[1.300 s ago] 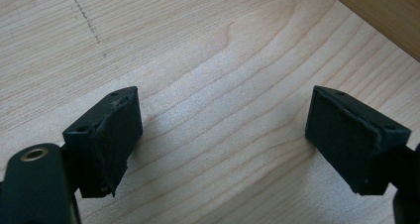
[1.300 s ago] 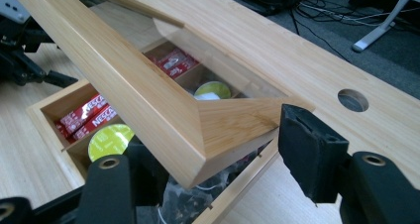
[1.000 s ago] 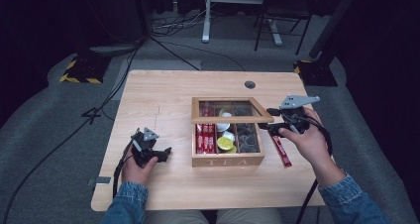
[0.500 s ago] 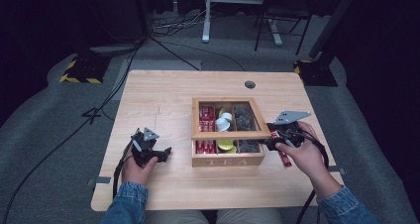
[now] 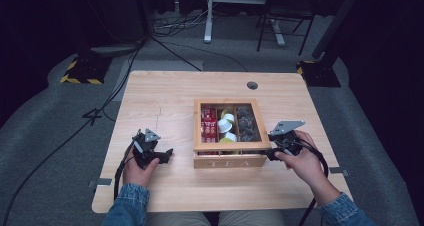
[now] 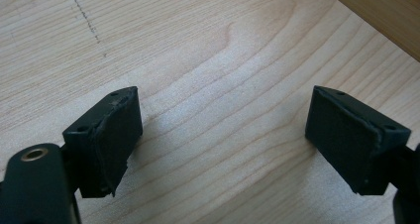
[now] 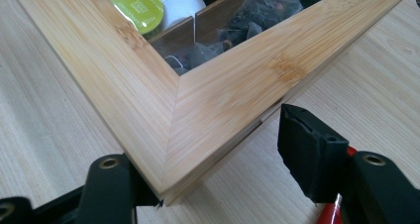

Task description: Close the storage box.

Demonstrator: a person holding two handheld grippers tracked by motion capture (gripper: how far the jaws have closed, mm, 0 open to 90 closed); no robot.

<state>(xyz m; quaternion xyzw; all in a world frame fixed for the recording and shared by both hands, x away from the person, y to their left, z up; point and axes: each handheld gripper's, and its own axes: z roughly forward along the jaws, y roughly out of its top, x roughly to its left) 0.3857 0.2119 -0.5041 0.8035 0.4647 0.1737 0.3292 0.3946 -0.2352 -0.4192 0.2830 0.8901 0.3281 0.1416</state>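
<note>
Tea box [image 5: 228, 158] sits mid-table, a bit right of centre and towards the near edge, lid [image 5: 201, 126] down; "TEA" is on its near face. Through the lid's window: red packets [image 5: 208, 124] in the left compartment, white and green capsules [image 5: 226, 125] in the middle, dark tea bags [image 5: 247, 124] on the right. Right gripper [image 5: 274, 152] is low at the box's near-right corner. In the right gripper view that lid corner [image 7: 171, 184] sits between the jaws, which have just been closing but remain fairly wide. The right pad [image 7: 308, 152] is clear of the wood, the left jaw is right up against the corner, contact can't be confirmed. A red item [image 7: 329, 211] lies on the table under the right jaw. Left gripper [image 5: 165, 155] rests on the table [image 5: 160, 96] left of the box, well apart from it, jaws wide with only bare wood between the pads [image 6: 116, 135].
</note>
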